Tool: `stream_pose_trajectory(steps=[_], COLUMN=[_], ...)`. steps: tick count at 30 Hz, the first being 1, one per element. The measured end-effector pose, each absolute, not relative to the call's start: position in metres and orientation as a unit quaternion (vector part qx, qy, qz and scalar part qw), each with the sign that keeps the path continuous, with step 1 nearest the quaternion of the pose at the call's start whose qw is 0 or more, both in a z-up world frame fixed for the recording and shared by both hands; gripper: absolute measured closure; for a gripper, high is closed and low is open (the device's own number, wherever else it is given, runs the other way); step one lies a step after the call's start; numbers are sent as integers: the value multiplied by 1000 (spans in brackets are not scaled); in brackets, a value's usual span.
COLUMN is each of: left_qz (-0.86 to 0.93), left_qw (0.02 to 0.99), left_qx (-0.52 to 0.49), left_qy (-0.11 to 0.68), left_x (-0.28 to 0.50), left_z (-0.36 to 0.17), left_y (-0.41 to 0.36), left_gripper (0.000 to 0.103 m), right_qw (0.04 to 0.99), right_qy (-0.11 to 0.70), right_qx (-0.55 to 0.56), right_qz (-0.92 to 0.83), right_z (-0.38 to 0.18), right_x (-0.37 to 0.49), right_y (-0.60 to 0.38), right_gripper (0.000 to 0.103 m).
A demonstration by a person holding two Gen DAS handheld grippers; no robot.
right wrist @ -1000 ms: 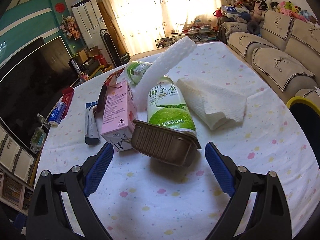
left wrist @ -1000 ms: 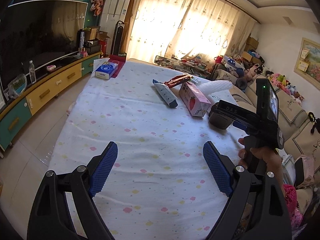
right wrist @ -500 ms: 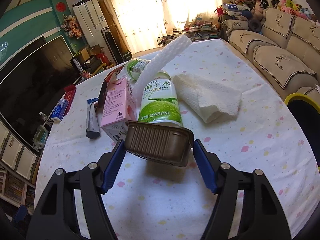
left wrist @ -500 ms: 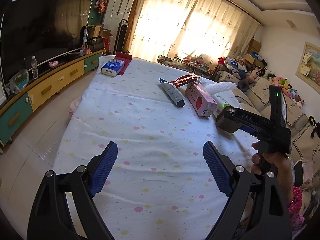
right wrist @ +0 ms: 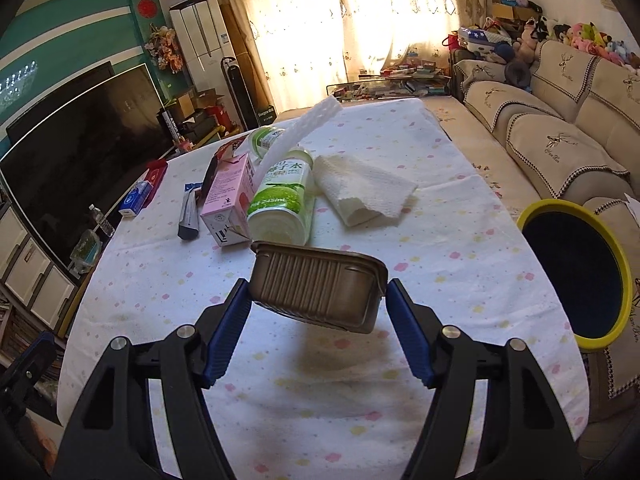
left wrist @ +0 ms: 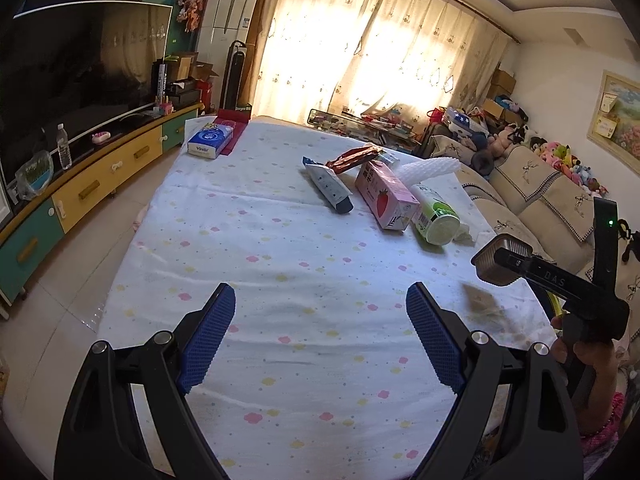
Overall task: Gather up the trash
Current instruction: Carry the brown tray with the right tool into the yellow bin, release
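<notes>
Your right gripper (right wrist: pixel 318 300) clamped the brown tray (right wrist: pixel 318 288) end to end — lifted clear of the desk (right wrist: pixel 400 400), bin (right wrist: pixel 576 276) right; your left gripper (left wrist: pixel 320 336) stood wide, empty.

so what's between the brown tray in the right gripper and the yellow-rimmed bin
Nothing: in the right wrist view only bare flowered tablecloth lies between the held brown tray and the yellow-rimmed bin beside the table.
</notes>
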State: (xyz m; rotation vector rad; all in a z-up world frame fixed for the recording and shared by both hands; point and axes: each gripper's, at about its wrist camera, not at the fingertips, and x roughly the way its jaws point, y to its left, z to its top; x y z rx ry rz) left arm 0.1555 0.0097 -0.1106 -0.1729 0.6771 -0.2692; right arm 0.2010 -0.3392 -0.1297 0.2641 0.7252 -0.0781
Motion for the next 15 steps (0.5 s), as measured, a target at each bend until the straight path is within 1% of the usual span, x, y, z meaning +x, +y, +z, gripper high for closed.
stream_pose_trajectory(steps=[7, 15], left_qz=[-143, -166], left_qw=[931, 923], left_qx=[-68, -47], left_qy=[330, 343], left_x=[158, 170], left_z=[-104, -104], left_y=[-16, -55], left_gripper=[17, 17], right_qw=[932, 926], right_qy=[332, 306], right_qx=[131, 151], right_qz=[-65, -158], right_z=[-121, -123], right_x=[178, 155], right_y=[-376, -457], right_gripper=[37, 37])
